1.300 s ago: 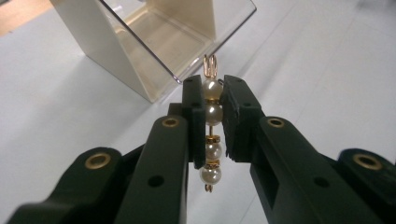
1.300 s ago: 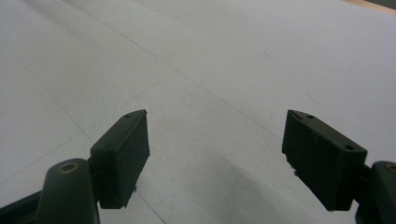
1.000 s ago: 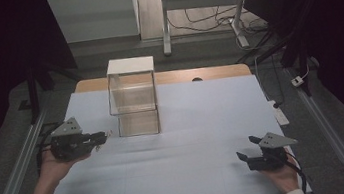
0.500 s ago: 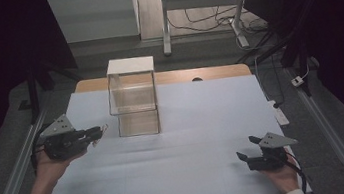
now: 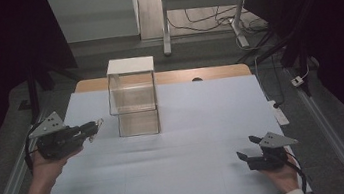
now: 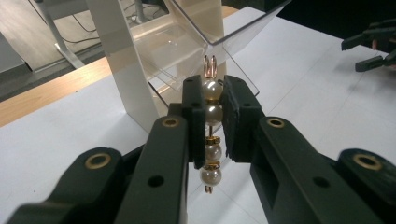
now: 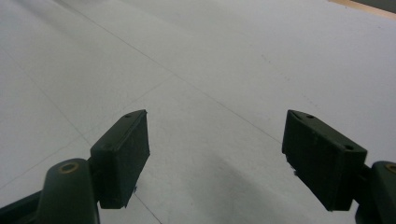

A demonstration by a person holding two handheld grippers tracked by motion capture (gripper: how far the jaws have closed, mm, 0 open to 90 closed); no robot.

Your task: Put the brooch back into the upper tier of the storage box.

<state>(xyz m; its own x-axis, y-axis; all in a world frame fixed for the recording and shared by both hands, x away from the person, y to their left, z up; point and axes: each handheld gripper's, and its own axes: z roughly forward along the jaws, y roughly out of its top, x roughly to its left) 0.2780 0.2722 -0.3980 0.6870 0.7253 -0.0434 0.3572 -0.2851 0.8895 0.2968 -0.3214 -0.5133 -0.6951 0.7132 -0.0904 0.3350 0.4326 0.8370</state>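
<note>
My left gripper (image 5: 94, 127) (image 6: 214, 100) is shut on a pearl hair clip (image 6: 211, 121), a row of white pearls with gold spacers and a gold prong sticking out past the jaws. It hovers above the white table cover (image 5: 176, 142), just left of a clear two-tier acrylic stand (image 5: 133, 98) (image 6: 187, 42) with a white top. In the left gripper view the stand's open shelves lie right ahead of the clip. My right gripper (image 5: 248, 149) (image 7: 215, 154) rests low at the front right, open, with nothing between its jaws.
A wooden table edge (image 5: 207, 73) runs behind the white cover. Metal rails (image 5: 333, 131) flank both sides. Desk legs and cables (image 5: 200, 17) stand on the floor beyond. My right gripper shows far off in the left gripper view (image 6: 373, 44).
My left gripper has lifted slightly and drifted back and left with the clip, its tip turning up toward the stand. The right gripper has stayed put.
</note>
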